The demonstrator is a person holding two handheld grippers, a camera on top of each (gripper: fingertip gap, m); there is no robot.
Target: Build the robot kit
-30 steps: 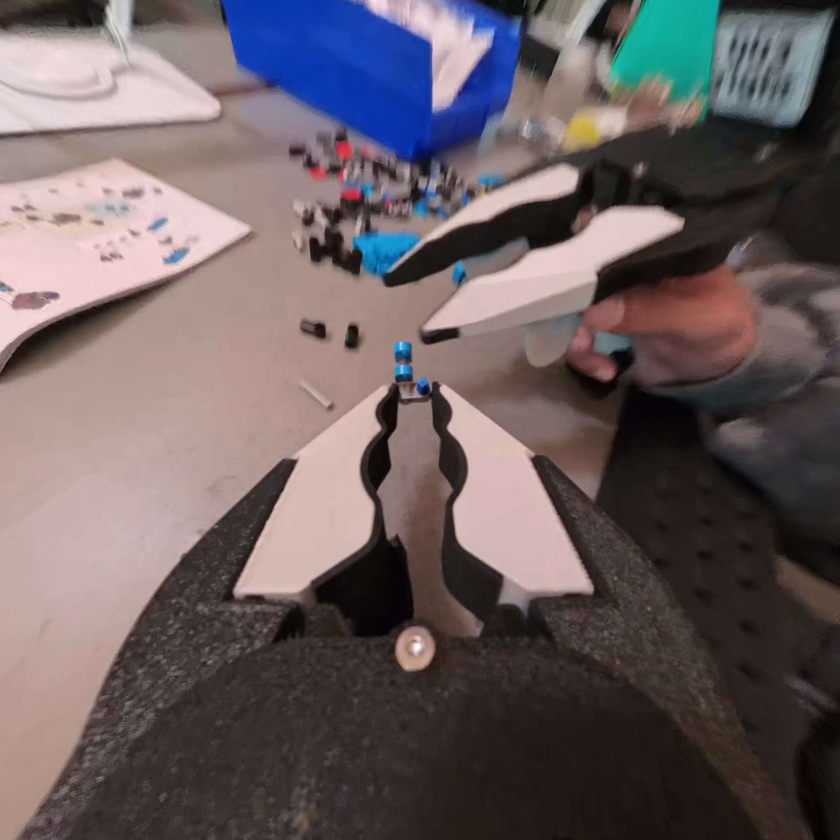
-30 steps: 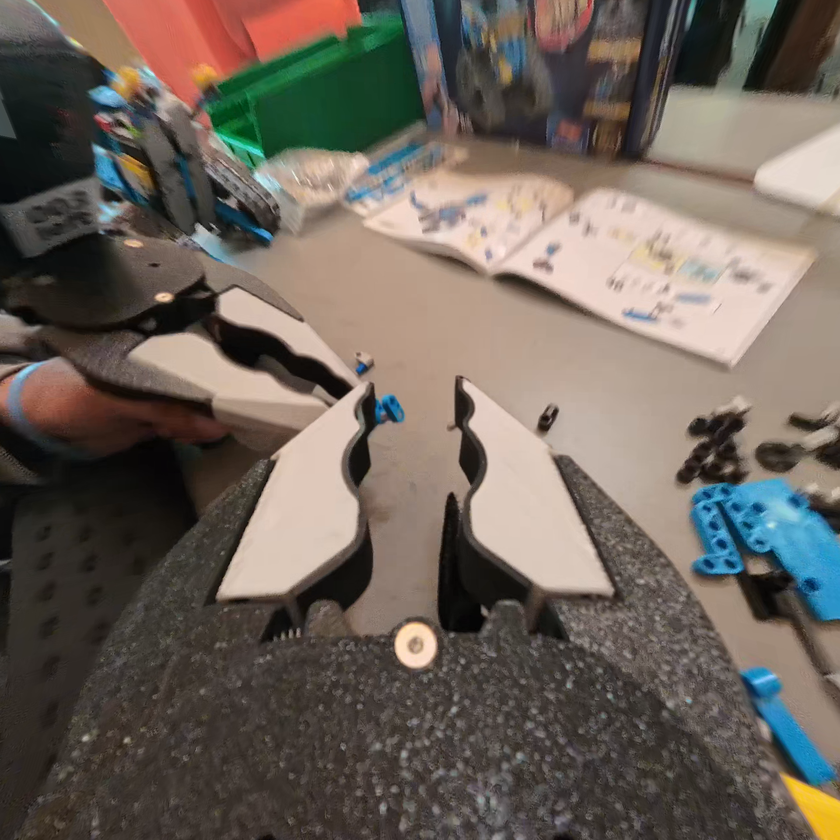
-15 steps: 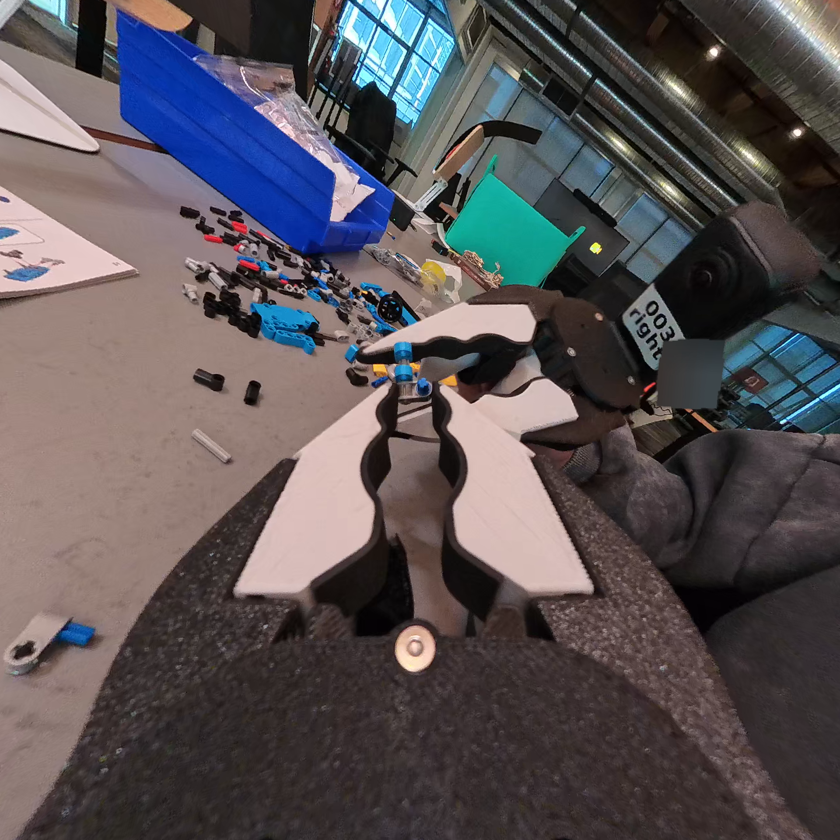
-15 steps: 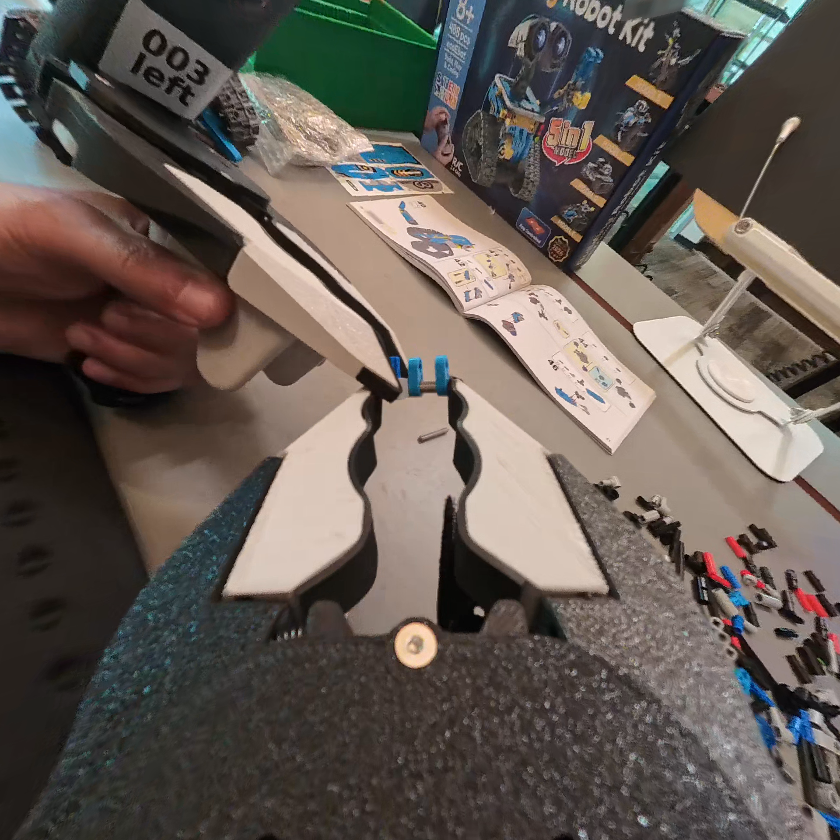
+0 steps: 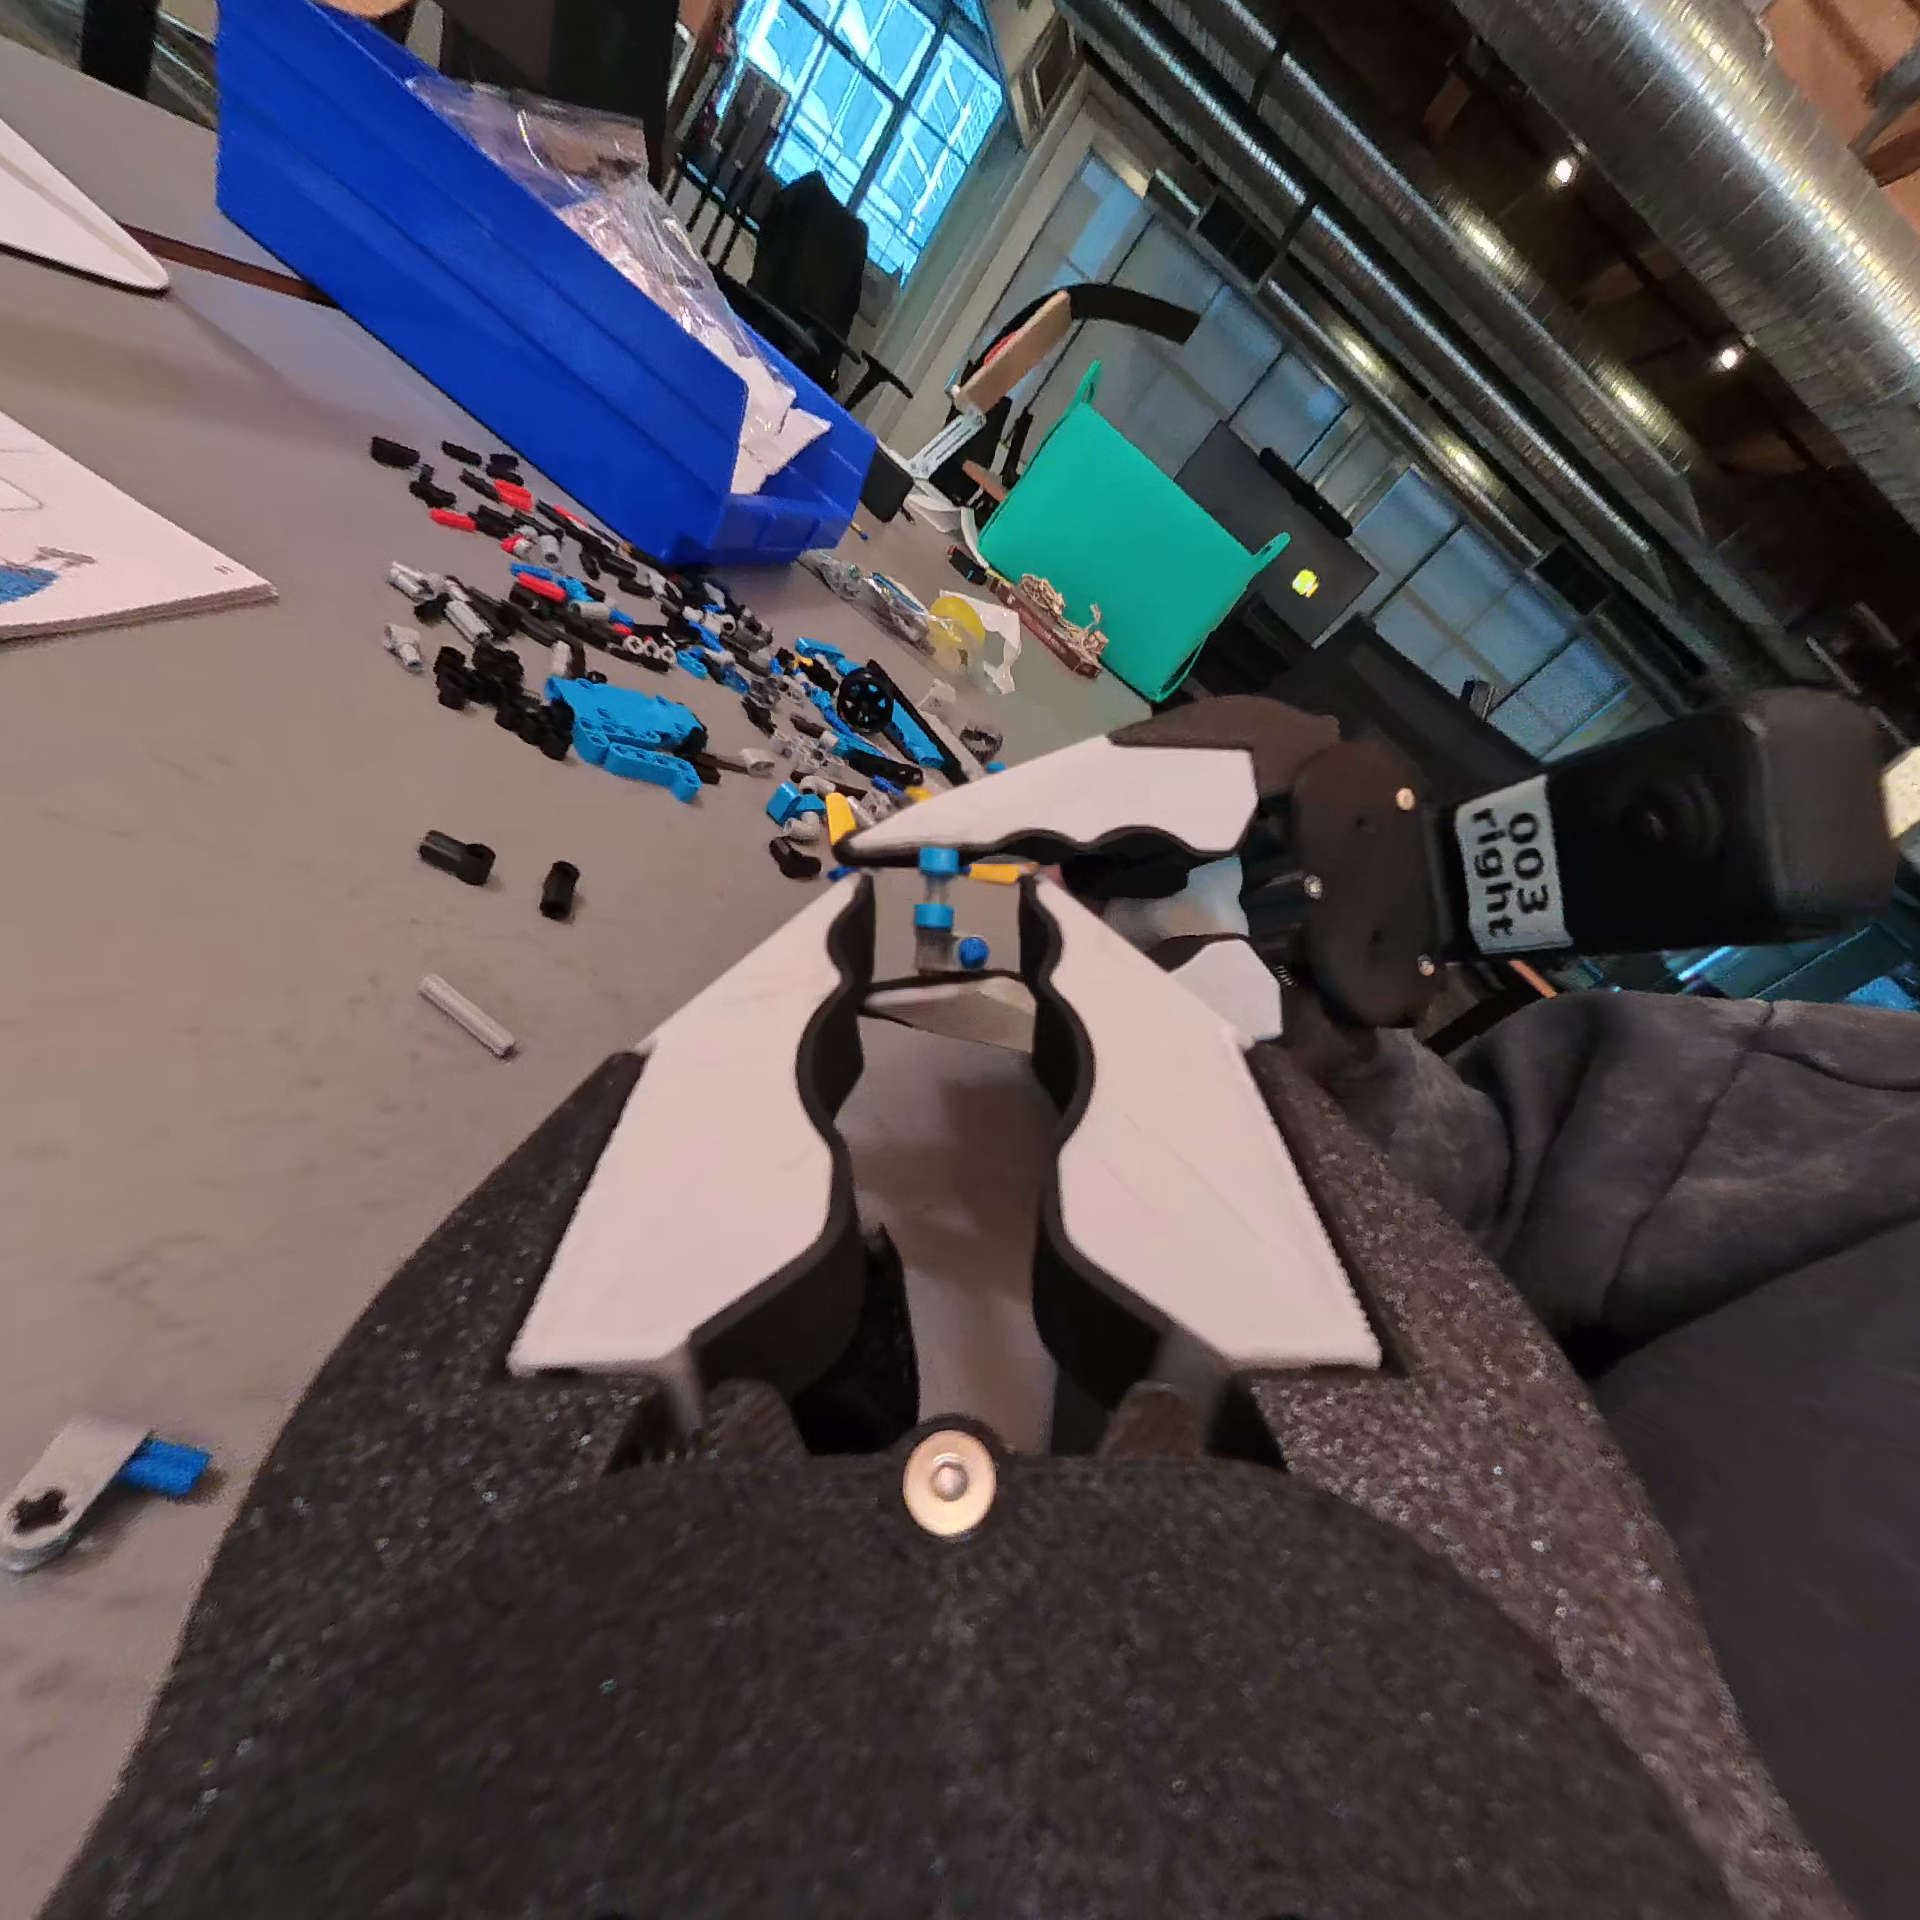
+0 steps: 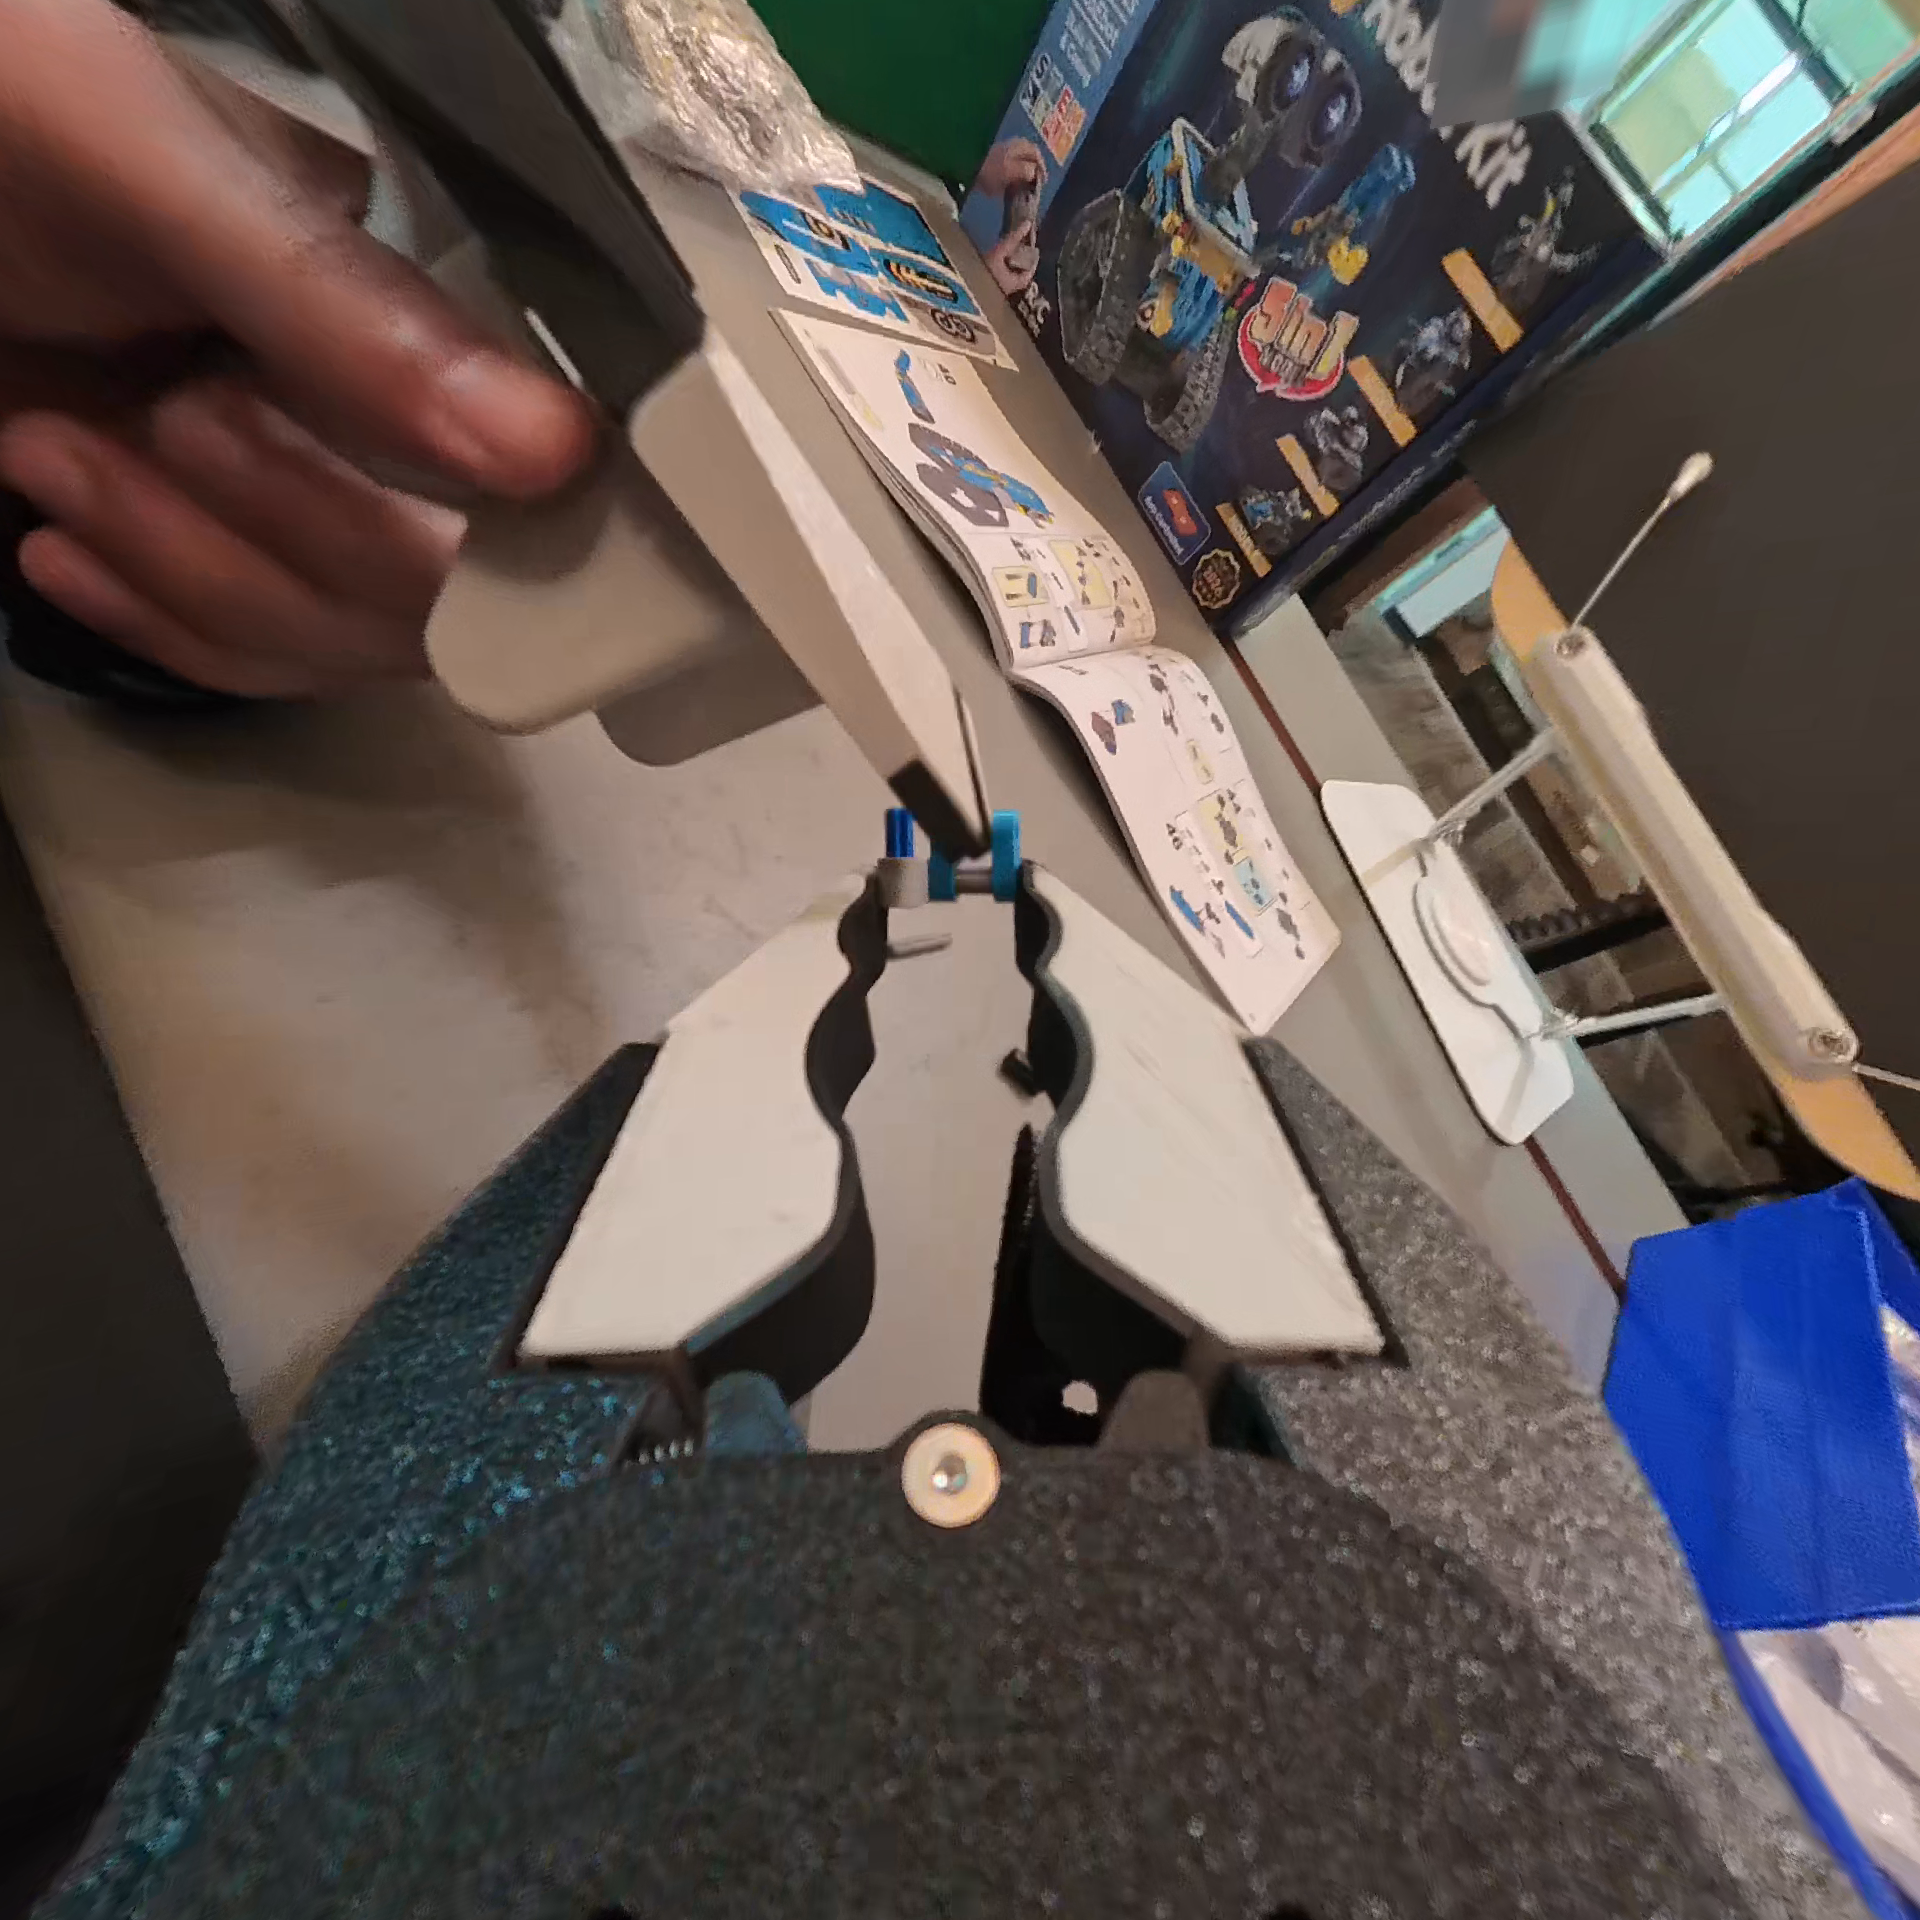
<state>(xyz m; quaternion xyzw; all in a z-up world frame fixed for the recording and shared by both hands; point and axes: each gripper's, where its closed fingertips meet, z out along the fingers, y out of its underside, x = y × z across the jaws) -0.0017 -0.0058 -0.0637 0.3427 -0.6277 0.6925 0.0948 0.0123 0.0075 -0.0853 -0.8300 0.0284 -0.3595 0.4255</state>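
The right gripper (image 6: 948, 881) is clenched on a small blue-and-grey part (image 6: 940, 881), held above the bench (image 5: 208, 935). The left gripper (image 5: 943, 883) is released, its tips on either side of the part. Loose pieces (image 5: 623, 665) lie beside the blue bin (image 5: 499, 291) near the far edge.

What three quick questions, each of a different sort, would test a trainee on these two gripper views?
1. True or false: the fingertips of the left gripper touch each other.
2. The small assembly sits between the fingertips of the right gripper. Its bushings are: A red, B blue, C green.
3. Fill in: the loose parts lie on the table beside a ____ bin.

Key: 1 false; 2 B; 3 blue.
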